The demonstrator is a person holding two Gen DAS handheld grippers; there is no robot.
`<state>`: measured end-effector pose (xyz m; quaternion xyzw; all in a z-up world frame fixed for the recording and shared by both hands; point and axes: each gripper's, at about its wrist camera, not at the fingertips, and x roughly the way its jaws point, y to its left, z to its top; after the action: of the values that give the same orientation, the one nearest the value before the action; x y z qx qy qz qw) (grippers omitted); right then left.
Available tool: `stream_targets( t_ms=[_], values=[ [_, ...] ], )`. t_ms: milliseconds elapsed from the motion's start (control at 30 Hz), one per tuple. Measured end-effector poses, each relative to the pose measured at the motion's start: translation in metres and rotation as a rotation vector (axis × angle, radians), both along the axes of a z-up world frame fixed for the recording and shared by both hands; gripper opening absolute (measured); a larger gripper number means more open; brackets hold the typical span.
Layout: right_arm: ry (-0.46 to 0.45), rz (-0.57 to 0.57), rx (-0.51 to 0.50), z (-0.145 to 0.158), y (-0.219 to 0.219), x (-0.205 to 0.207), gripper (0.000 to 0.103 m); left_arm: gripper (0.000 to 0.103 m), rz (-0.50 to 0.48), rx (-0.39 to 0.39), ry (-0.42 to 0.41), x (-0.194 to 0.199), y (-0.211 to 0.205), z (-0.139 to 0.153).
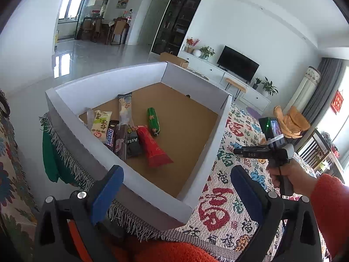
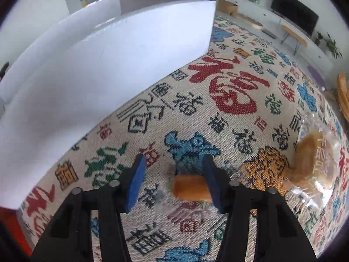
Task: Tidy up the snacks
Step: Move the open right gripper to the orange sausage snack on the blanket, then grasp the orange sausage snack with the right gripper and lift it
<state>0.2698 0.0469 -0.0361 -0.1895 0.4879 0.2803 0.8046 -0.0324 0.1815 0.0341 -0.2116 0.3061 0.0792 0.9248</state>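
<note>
Fuzzy orange-red sleeve, black grippers w/ blue jaws

My way into the white box lay open from above, though its tall walls blocked any level approach. Snack packs crowded the left part of the brown floor, while the right part stood bare. Beside the box, the patterned cloth offered broad free passage; only a wrapped cake between my right gripper's parted jaws and a bagged pastry near the right edge interrupted it.
</note>
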Motion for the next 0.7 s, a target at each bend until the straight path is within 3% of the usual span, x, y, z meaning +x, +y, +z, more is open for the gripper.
stream_targets(
  t_ms=[100,233,267,333,367,467,600,633,700],
  values=[
    [0.038,0.078,0.01,0.002,-0.027,-0.011,0.038,0.098,-0.022,0.009,-0.002,0.003,-0.007,0.001],
    [0.01,0.15,-0.113,0.001,-0.093,-0.034,0.034,0.098,-0.07,0.008,-0.005,0.009,-0.022,0.002],
    [-0.003,0.124,-0.126,0.003,-0.115,-0.036,0.036,0.098,-0.085,0.009,-0.003,0.011,-0.028,0.002],
    [-0.008,0.028,-0.068,0.018,-0.158,-0.037,0.056,0.098,-0.113,0.021,0.003,0.015,-0.039,0.002],
    [-0.015,-0.035,0.013,0.03,-0.18,-0.039,0.067,0.098,-0.125,0.028,0.007,0.016,-0.044,0.001],
    [-0.012,-0.265,0.234,0.058,-0.24,-0.041,0.07,0.098,-0.16,0.038,0.024,0.021,-0.058,-0.002],
    [0.129,-0.612,0.289,0.042,-0.291,-0.033,0.071,0.098,-0.193,0.053,0.037,0.022,-0.073,-0.004],
    [0.127,-0.613,0.283,0.038,-0.291,-0.032,0.071,0.098,-0.199,0.062,0.04,0.022,-0.076,-0.005],
    [0.042,-0.501,0.175,0.033,-0.275,-0.037,0.071,0.098,-0.209,0.081,0.049,0.021,-0.08,-0.006]
  ],
)
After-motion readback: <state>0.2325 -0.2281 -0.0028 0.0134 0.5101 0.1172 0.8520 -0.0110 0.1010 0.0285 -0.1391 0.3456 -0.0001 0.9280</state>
